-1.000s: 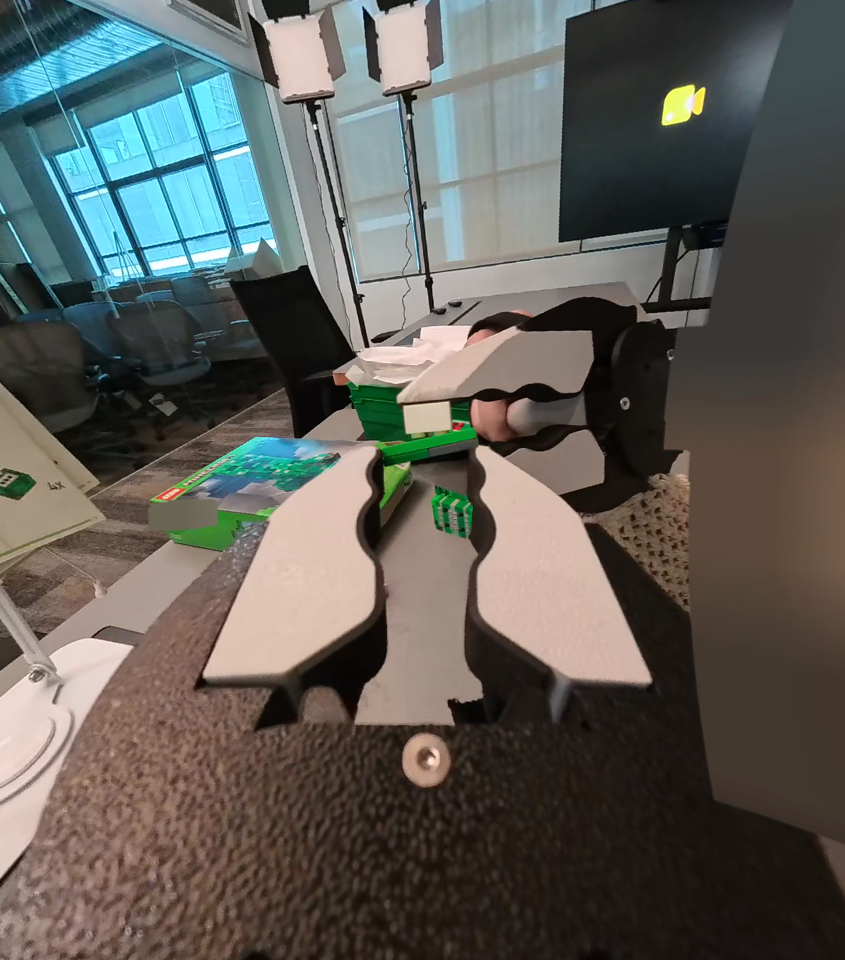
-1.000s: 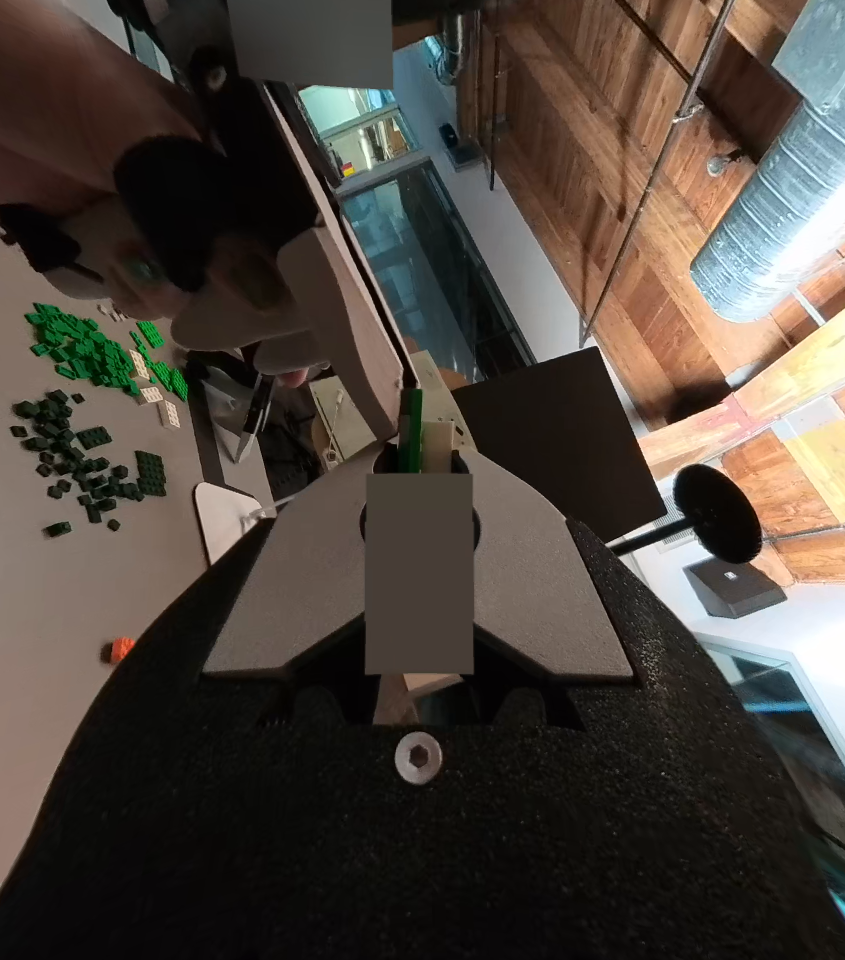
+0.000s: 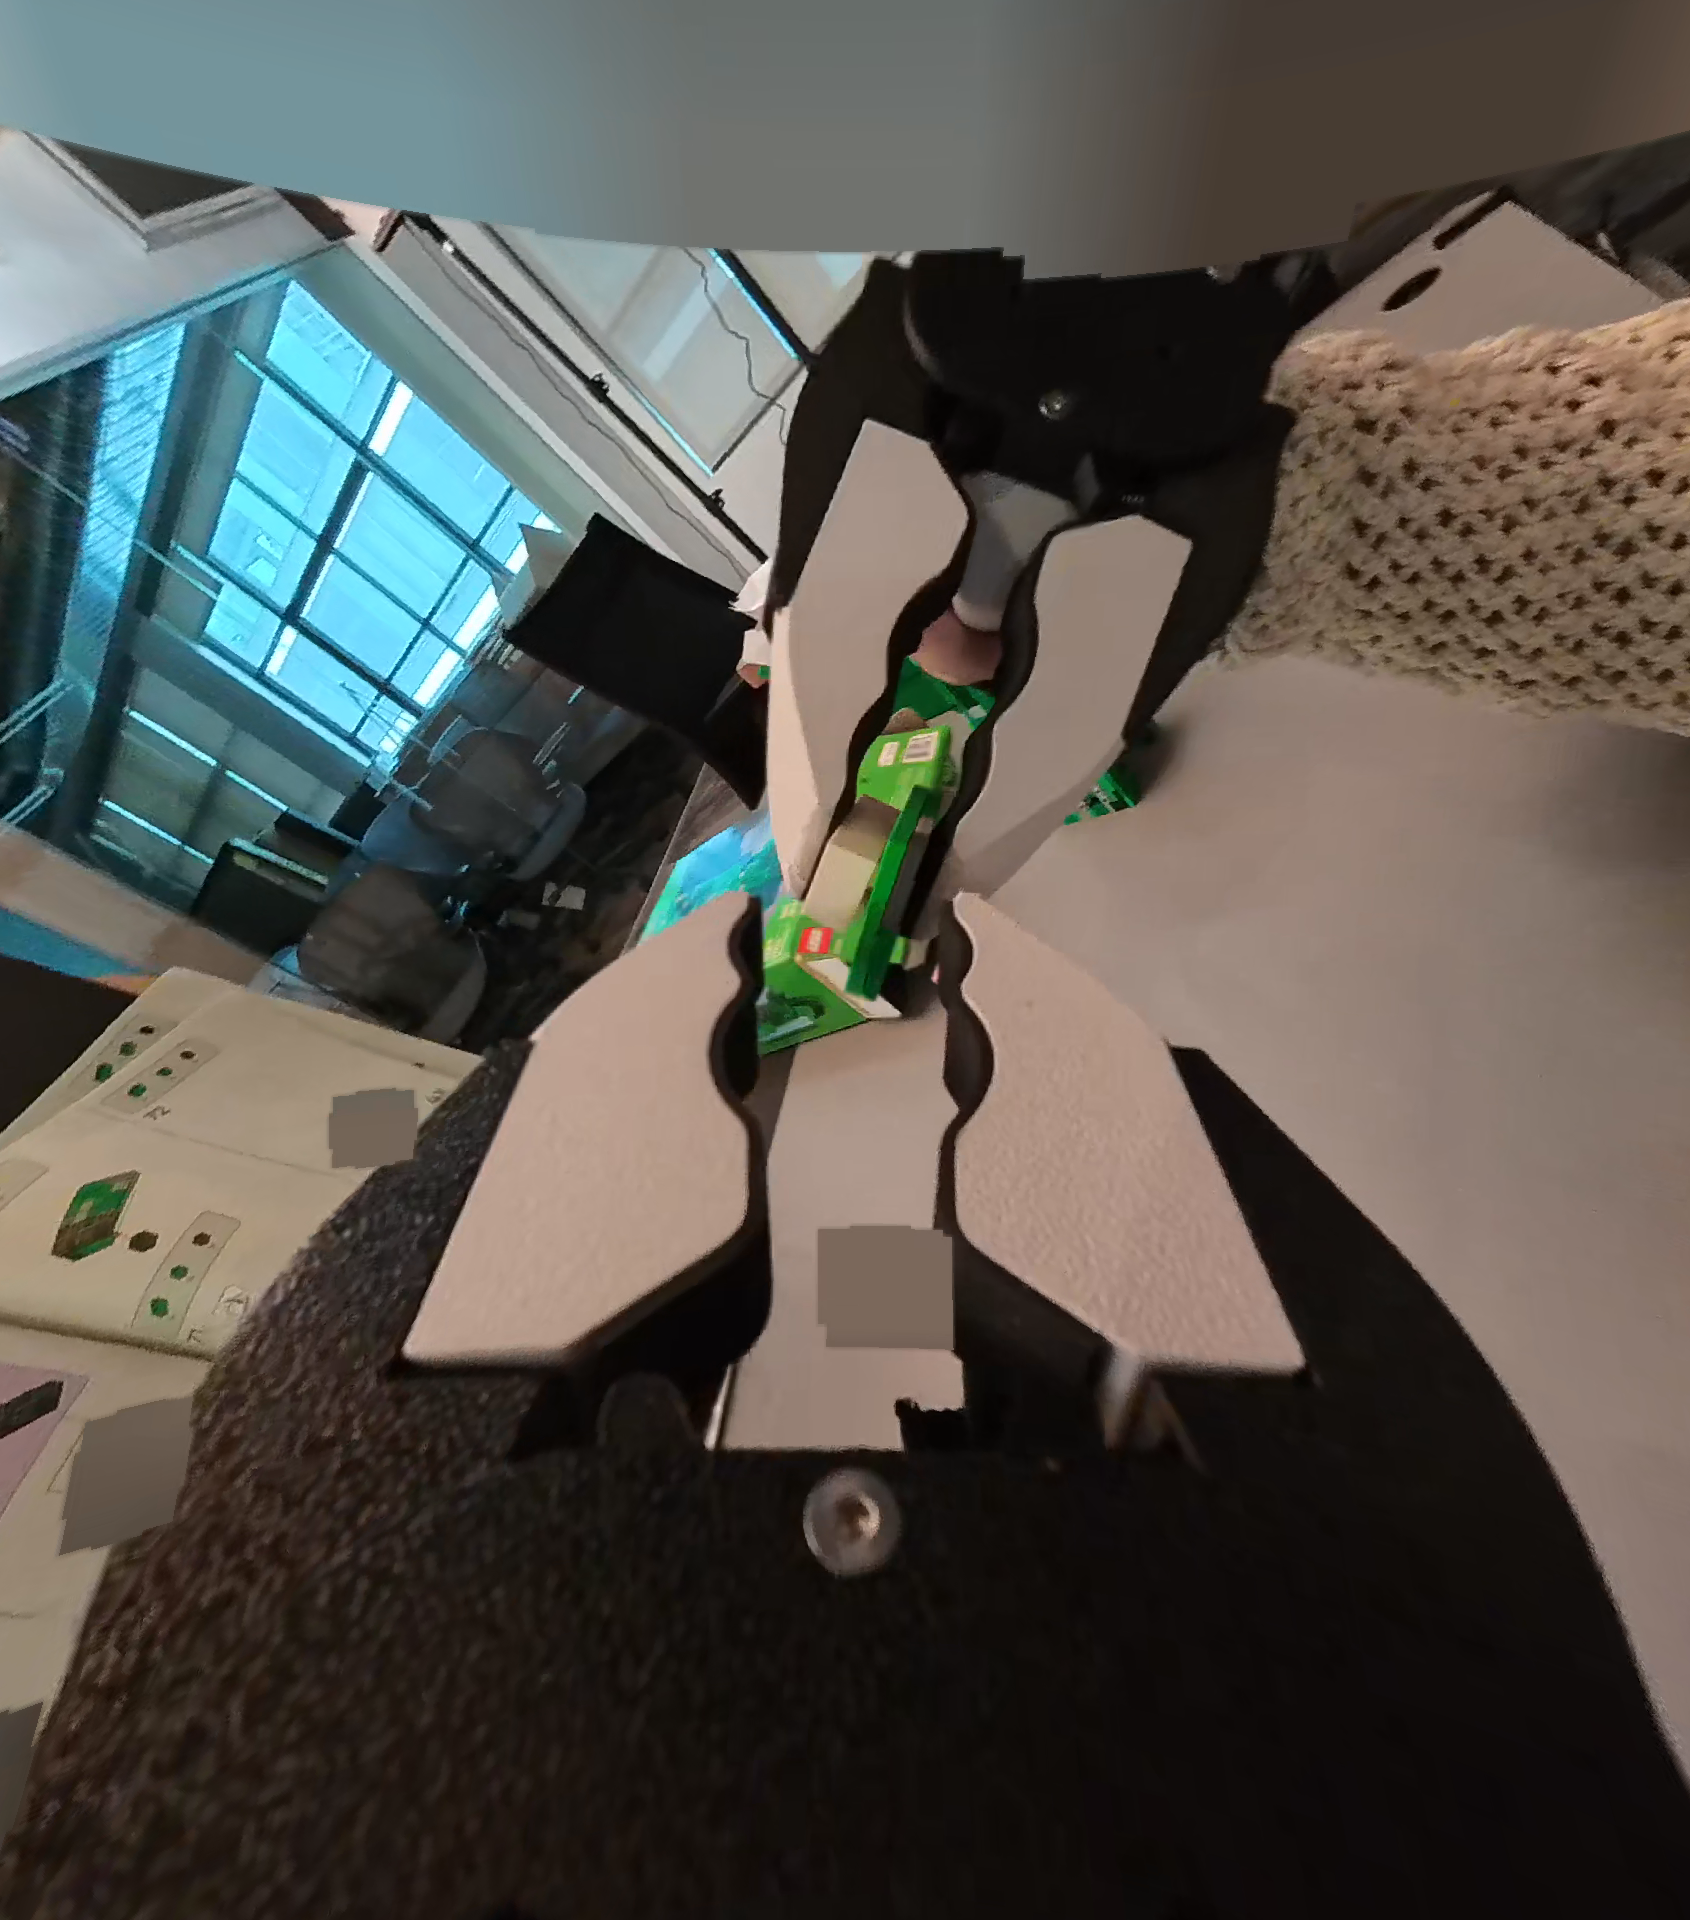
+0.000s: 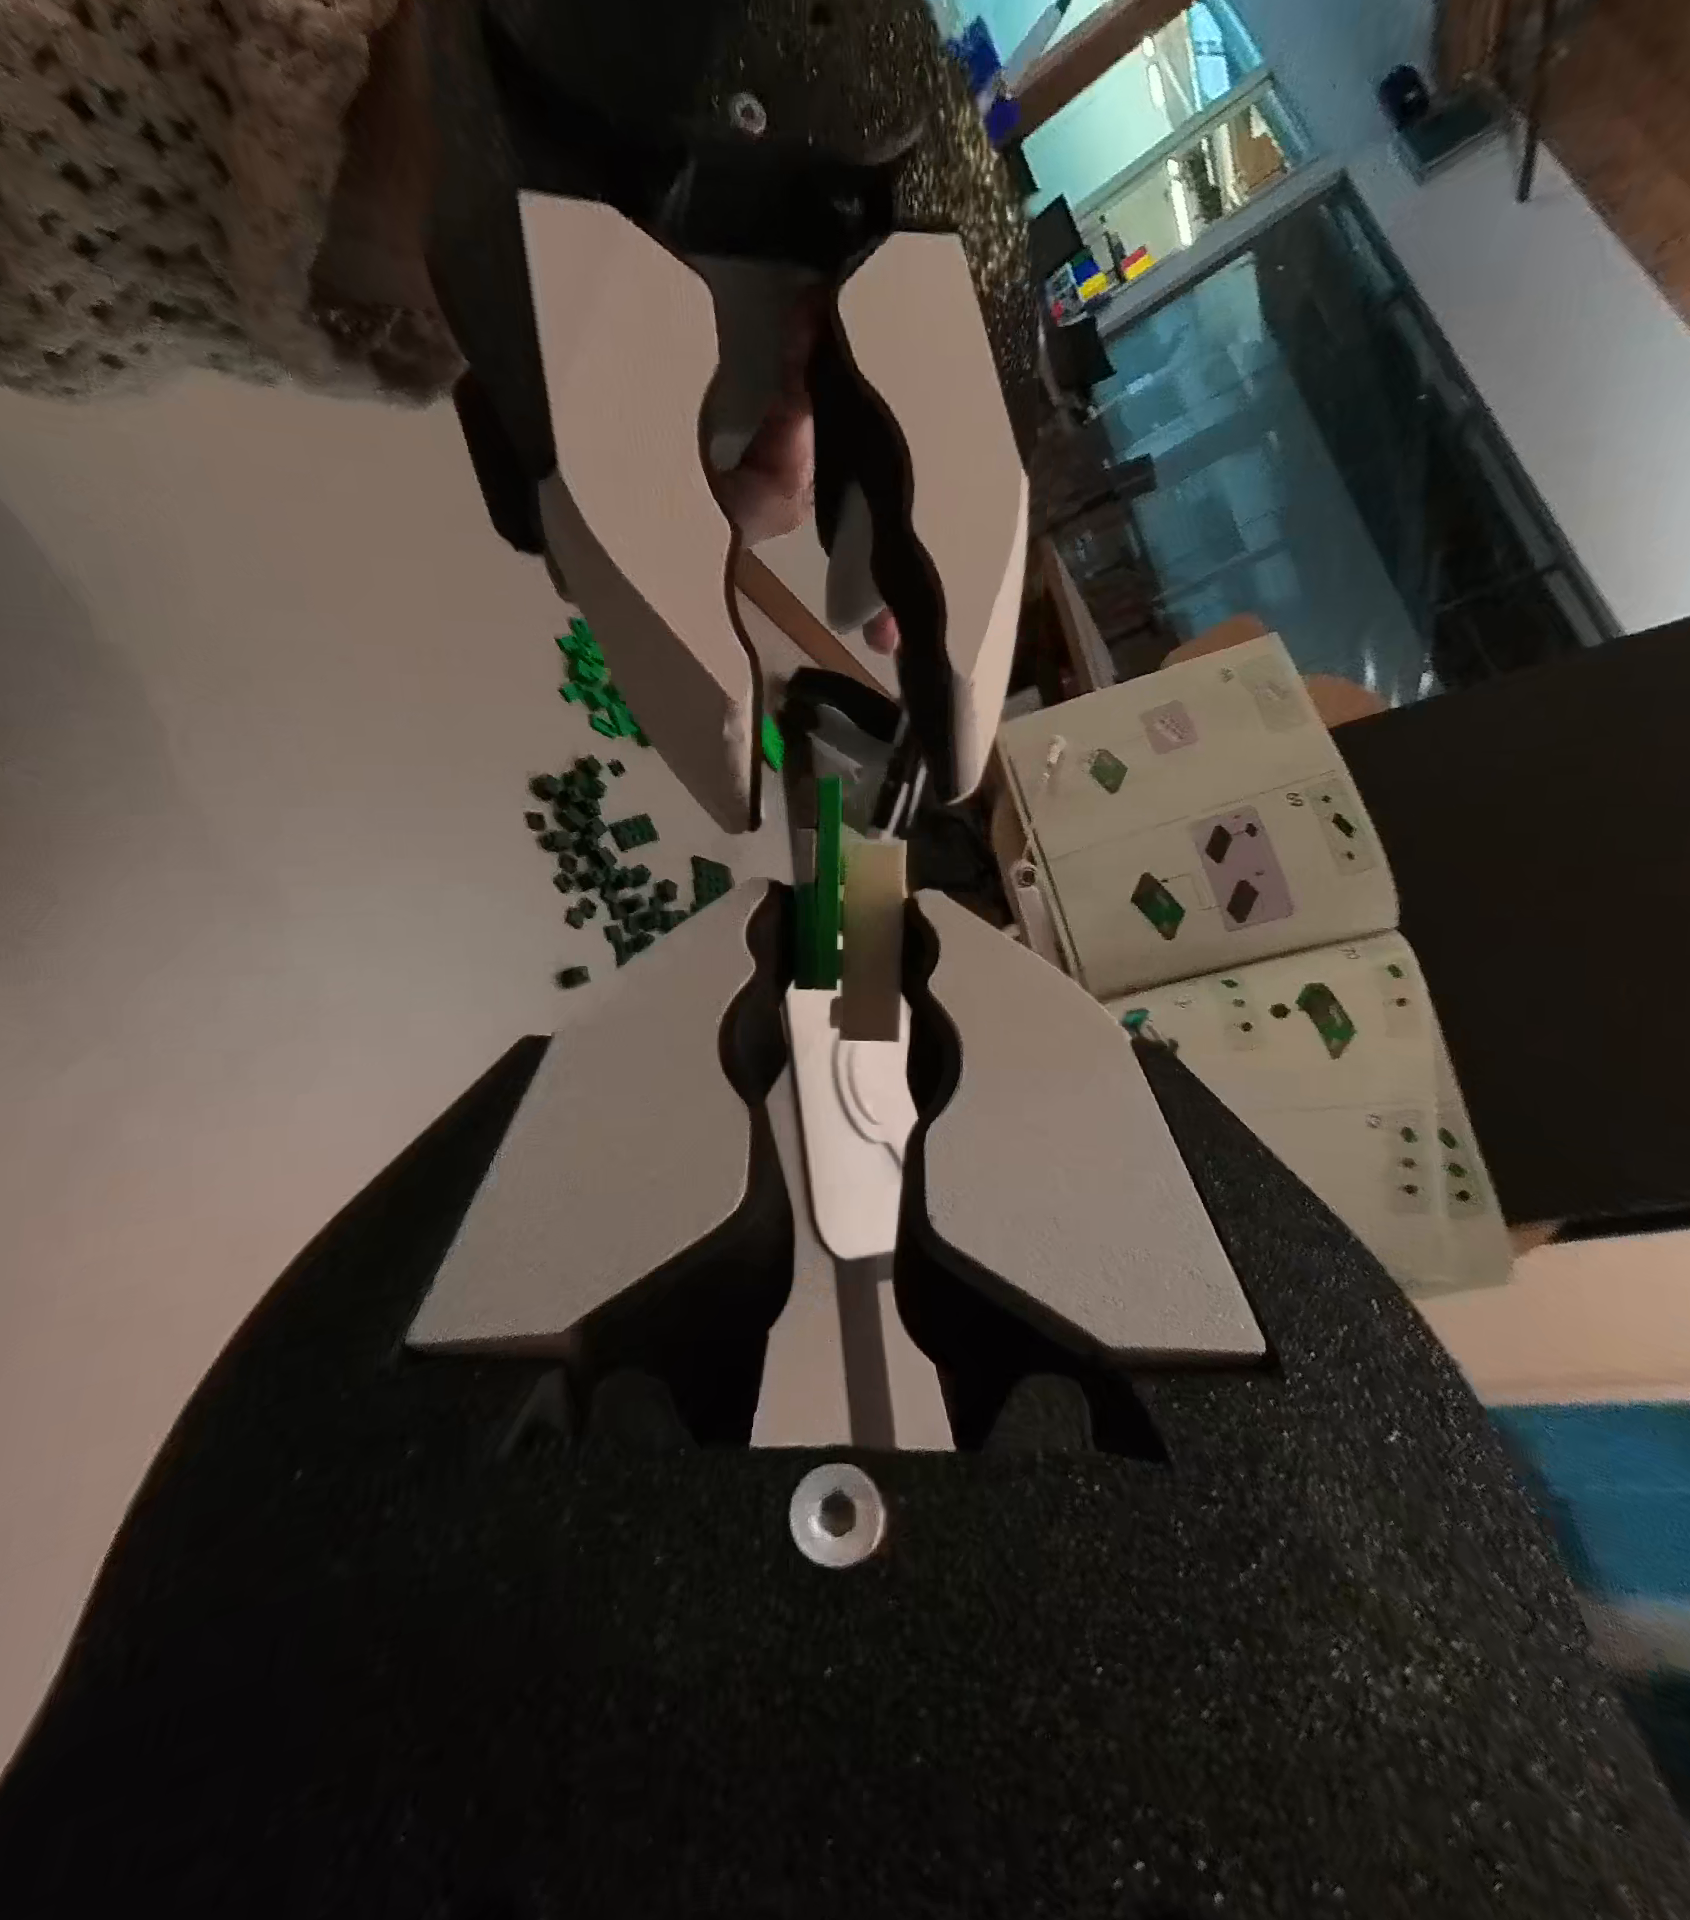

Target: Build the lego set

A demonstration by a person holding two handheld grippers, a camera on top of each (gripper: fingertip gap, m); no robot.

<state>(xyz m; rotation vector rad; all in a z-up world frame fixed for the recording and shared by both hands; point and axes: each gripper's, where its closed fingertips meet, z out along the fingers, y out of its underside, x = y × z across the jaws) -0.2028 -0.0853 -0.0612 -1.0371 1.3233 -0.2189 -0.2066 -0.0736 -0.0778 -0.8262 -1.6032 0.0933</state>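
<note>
Right gripper clamped on green-and-tan lego assembly, held above the worktop | left gripper parted, tips meeting the assembly, grip on it unclear | loose green bricks on worktop middle | instruction booklet at its edge

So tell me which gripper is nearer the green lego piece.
Right. The right gripper is shut on the green lego piece; the left gripper faces it tip to tip, open, just short of the piece.

bare table left of brick piles
</note>
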